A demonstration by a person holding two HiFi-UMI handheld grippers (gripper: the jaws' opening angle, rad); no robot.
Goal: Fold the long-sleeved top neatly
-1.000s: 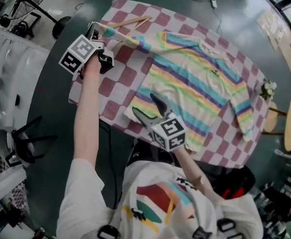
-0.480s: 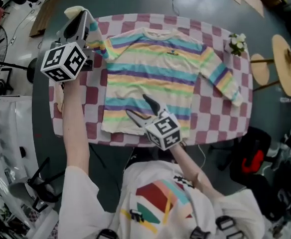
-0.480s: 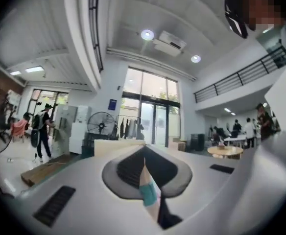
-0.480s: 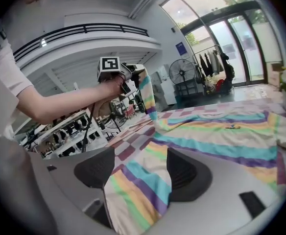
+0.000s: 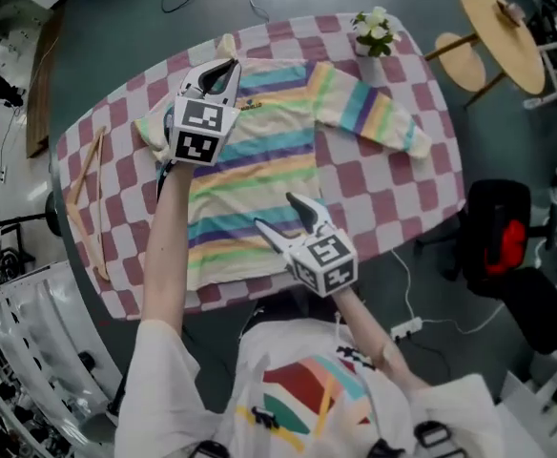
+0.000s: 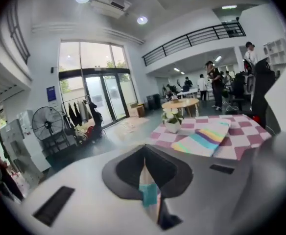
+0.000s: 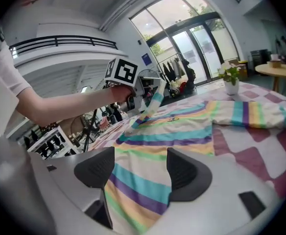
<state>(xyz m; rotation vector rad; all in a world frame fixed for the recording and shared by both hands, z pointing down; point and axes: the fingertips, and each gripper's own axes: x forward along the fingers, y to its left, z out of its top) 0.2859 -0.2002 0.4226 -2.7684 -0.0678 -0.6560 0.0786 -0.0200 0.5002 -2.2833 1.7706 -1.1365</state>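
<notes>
A wooden hanger [image 5: 86,194] lies at the left edge of the checked tablecloth [image 5: 393,198]; just right of it the left gripper [image 5: 221,67] is clamped on a sleeve cuff [image 6: 146,192], lifted over the chest of the striped top [image 5: 259,165], which lies flat on the cloth; the right gripper [image 5: 277,213] hovers with jaws apart above the lower body, grasping nothing; the other sleeve [image 5: 379,117] stretches out to the right. The knit looks light, soft and floppy, so it will likely sag and drag; pinching cuffs, shoulder seams or hem corners seems best.
</notes>
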